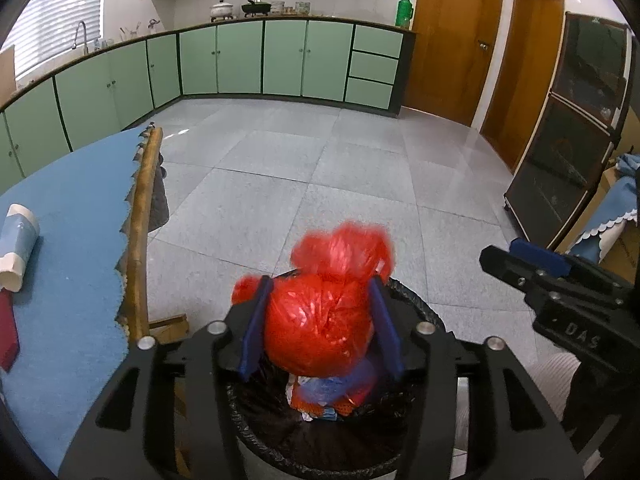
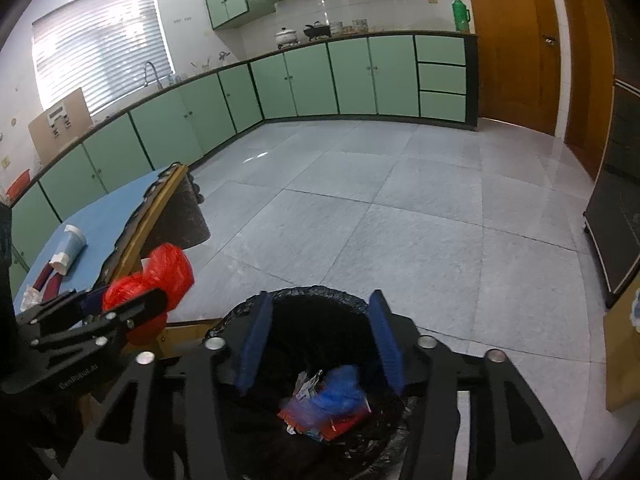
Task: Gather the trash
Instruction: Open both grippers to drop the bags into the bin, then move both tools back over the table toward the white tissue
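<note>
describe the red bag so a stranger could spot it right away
Find the black-lined trash bin on the grey tiled floor beside the blue-covered table. Just above its opening, between the left gripper's blue fingers, is the red bag: knotted, shiny, and bright red.

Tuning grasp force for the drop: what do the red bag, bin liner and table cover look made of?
Red bag: thin glossy plastic film, seemingly; crinkled, translucent, knotted at the top, specular glints. Bin liner: thin black plastic, by its wrinkled, shiny rim folded over the bin. Table cover: matte blue, fuzzy-looking with a scalloped edge; probably felt or similar fabric, though foam can't be ruled out.
</note>
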Motion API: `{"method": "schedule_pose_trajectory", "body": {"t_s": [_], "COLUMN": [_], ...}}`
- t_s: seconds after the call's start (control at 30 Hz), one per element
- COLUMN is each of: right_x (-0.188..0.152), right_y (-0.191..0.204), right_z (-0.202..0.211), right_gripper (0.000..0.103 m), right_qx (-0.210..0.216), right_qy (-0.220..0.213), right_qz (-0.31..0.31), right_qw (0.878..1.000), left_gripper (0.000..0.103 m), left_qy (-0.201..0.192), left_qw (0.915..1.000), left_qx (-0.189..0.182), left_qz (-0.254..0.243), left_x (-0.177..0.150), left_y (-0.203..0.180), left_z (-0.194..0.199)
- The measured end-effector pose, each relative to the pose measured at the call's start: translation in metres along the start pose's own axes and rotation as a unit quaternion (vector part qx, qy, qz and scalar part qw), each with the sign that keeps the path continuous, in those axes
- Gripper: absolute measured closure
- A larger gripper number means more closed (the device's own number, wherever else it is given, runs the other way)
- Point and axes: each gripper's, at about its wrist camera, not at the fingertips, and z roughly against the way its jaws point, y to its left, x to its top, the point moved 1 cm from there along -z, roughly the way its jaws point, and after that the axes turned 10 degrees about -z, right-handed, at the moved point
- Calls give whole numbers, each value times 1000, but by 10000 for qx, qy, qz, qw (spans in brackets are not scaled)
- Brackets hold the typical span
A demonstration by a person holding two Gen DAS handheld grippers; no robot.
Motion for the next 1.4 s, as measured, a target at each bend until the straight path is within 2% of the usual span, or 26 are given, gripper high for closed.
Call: {"method": "schedule_pose_trajectory", "body": {"t_s": [0.1, 0.37, 0.43, 0.53, 0.77, 1.0, 1.4], "right_x": [1, 5, 6, 7, 9, 2, -18], "right_y": [-3, -5, -2, 1, 20, 64, 150], "right_z": [6, 18, 22, 31, 48, 54, 55], "right_gripper": [42, 32, 25, 7, 6, 6, 6], "right_qx": [-85, -210, -240, -279, -165, 155, 718], "right_qy": [-80, -245, -308, -414, -586, -588, -555], "right_qz": [-33, -119, -121, -149, -102, 133, 597], "right_qw": [9999, 9994, 9992, 9986, 9981, 9981, 9941], "left_gripper": [37, 31, 29, 25, 19, 18, 18], "left_qy": [-22, -149, -199, -324, -554, -650, -688], "left_qw": [10000, 9998, 9997, 9991, 9972, 9926, 9739], "left_qx": [-6, -10, 5, 50, 384, 866, 1841], "left_qz": [-13, 110, 165, 251, 321, 546, 1138], "left_x": [2, 4, 5, 5, -1, -18, -69], "left_y": [-1, 5, 10, 18, 44, 76, 153], "left_z": [-1, 12, 18, 35, 79, 125, 190]}}
